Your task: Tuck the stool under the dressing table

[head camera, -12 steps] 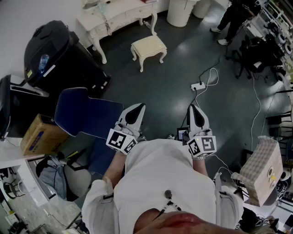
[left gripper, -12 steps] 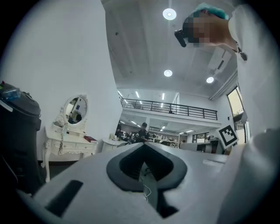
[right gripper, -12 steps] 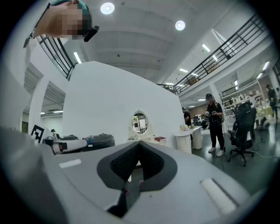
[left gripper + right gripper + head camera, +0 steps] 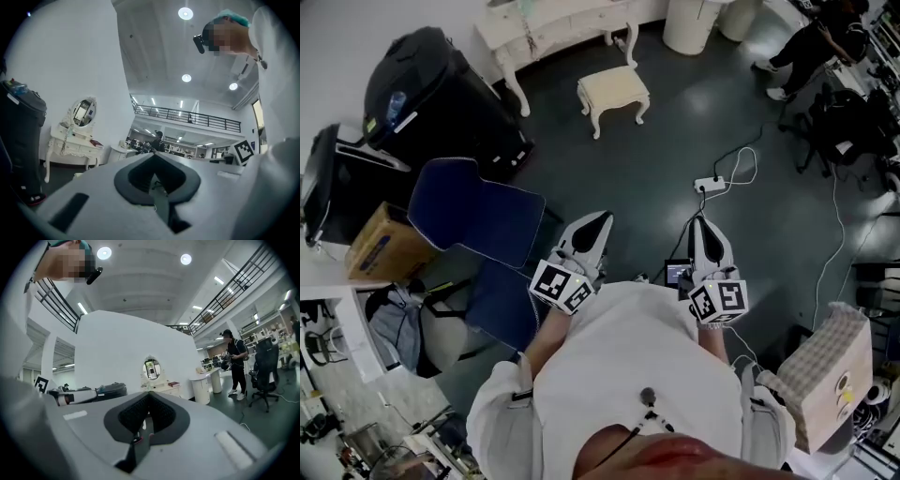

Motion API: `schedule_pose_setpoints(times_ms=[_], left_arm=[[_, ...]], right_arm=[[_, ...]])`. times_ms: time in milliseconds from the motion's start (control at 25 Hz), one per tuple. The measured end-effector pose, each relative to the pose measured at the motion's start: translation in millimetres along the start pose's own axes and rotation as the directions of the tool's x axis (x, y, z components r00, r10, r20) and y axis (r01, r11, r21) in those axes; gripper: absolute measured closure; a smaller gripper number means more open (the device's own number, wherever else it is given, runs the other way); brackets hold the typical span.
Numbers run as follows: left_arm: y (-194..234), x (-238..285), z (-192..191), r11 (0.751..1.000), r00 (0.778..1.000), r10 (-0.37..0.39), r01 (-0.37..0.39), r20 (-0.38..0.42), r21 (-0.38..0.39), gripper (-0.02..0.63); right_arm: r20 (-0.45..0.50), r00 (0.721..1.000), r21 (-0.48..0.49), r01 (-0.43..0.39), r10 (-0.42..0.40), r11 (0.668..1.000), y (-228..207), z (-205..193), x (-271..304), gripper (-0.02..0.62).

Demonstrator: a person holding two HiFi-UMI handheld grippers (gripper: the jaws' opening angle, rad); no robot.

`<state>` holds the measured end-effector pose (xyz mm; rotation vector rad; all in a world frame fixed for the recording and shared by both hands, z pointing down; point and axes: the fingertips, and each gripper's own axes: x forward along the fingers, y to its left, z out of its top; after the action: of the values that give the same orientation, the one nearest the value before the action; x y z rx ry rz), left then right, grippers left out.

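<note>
Both grippers sit slightly further right than a moment ago. At the left stands a blue chair (image 4: pixel 473 211). The dressing table (image 4: pixel 553 26) lines the far wall, with the stool (image 4: pixel 614 89) out on the floor just before it. Well short of it, the left gripper (image 4: pixel 600 221) and right gripper (image 4: pixel 701 221) are clenched, empty.
</note>
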<state>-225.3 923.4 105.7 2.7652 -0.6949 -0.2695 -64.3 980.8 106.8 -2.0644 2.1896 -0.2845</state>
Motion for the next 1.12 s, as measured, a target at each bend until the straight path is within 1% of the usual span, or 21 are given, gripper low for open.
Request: schedule_pose_setpoints(times_ms=[120,200,280,440,640,720,840,880,1000,1120], left_arm=[[-10,6,-11,0.998,0.998,0.066,-0.066,-0.020,0.018,0.600],[-10,10,-16,0.993,0.992,0.120,-0.120,-0.034,0.020,0.601],[-10,12,-18,0.987,0.986,0.158,-0.157,-0.045,0.028,0.600],[-4,16,-16,0.982,0.981,0.187,-0.185,-0.056,0.042,0.601],[21,27,-23,0.974,0.973,0.224,-0.221,-0.061,0.051,0.601],[38,38,-27,0.974,0.971,0.228,-0.225,-0.069,0.038,0.601],[62,61,-23,0.978,0.976,0.207,-0.207,-0.067,0.007,0.600],[69,70,-18,0.981,0.979,0.195,-0.195,-0.062,0.009,0.600],[90,99,1,0.985,0.986,0.166,-0.164,-0.033,0.056,0.600],[113,121,17,0.988,0.990,0.143,-0.143,0.002,0.063,0.600]], right_arm=[[-0.015,1.000,-0.017,-0.020,0.020,1.000,-22,-2,-15,0.589],[-0.022,0.999,-0.010,-0.023,0.023,1.000,-36,-2,-20,0.591],[-0.030,0.999,0.003,-0.022,0.022,1.000,-50,-4,-22,0.591],[-0.037,0.999,0.031,-0.017,0.018,0.999,-65,-7,-12,0.589],[-0.053,0.998,0.034,-0.028,0.030,0.999,-72,-12,20,0.589],[-0.060,0.998,0.023,-0.022,0.023,0.999,-77,-13,38,0.589],[-0.060,0.998,0.010,-0.009,0.010,1.000,-81,-6,65,0.589],[-0.060,0.998,0.008,-0.011,0.012,1.000,-81,-2,74,0.589],[-0.070,0.997,-0.011,-0.017,0.016,1.000,-80,8,106,0.589],[-0.083,0.996,-0.023,0.013,-0.015,1.000,-85,12,136,0.588]])
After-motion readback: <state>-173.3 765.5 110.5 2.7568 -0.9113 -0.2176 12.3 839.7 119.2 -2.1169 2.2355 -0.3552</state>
